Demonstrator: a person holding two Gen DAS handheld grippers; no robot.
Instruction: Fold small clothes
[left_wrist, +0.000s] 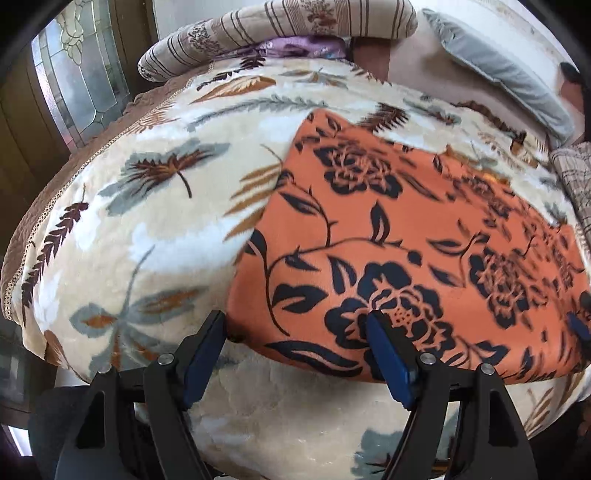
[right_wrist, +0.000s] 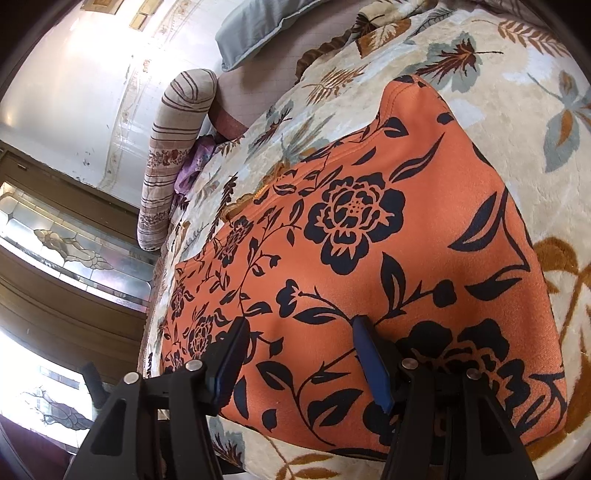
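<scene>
Since the orange, black-flowered knit garment (left_wrist: 406, 236) looks soft and light, you pinch its near hem; left gripper (left_wrist: 295, 325) and right gripper (right_wrist: 299, 328) both stand open, empty.

Garment (left_wrist: 406, 229) flat on blanket (left_wrist: 147, 221); bolster (left_wrist: 277, 22) and pillow (left_wrist: 498, 74) behind.

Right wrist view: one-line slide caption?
Open right gripper poised over the near edge of an orange floral garment spread on a leaf-print blanket.
</scene>
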